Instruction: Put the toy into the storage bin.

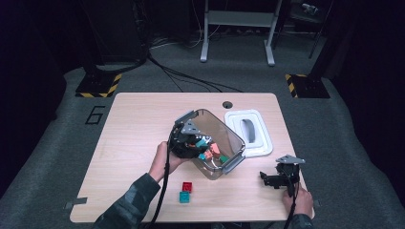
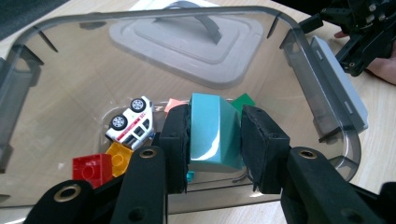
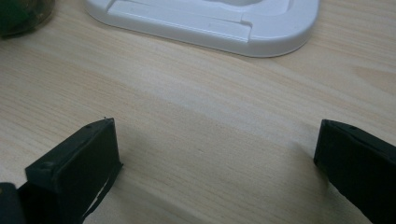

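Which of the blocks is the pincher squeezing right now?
The big teal block, clamped between the left gripper pads inside the clear bin. The red block and yellow block lie loose on the bin's bottom, untouched.

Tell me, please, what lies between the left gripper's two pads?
A teal block is clamped between the left gripper pads, over the clear bin, in the left gripper view.

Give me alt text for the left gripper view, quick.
The left gripper is shut on a teal block, holding it inside a clear plastic bin. In the bin lie a white toy car, a red brick and a yellow brick; a grey lid lies beyond it.
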Demonstrator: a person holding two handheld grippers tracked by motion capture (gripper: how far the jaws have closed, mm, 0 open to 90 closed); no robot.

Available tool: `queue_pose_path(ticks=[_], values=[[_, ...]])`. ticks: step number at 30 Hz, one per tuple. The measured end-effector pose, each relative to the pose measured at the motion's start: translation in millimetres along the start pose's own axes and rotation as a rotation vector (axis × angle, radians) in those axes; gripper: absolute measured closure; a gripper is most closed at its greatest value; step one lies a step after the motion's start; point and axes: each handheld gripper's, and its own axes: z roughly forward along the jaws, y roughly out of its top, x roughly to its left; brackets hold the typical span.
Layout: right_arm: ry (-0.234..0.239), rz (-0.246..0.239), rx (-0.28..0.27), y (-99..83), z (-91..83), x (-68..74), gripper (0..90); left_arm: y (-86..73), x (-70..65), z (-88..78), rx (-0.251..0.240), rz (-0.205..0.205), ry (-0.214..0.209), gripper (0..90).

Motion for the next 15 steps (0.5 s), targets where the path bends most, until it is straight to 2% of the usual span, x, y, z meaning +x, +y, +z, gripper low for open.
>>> queue_pose_path(ticks=[15], values=[[0.000,-0.001,0.000,0.0,0.0,0.0,0.0,-6.1,2.0,6.5,0.059,-0.019,-0.028,63.0]])
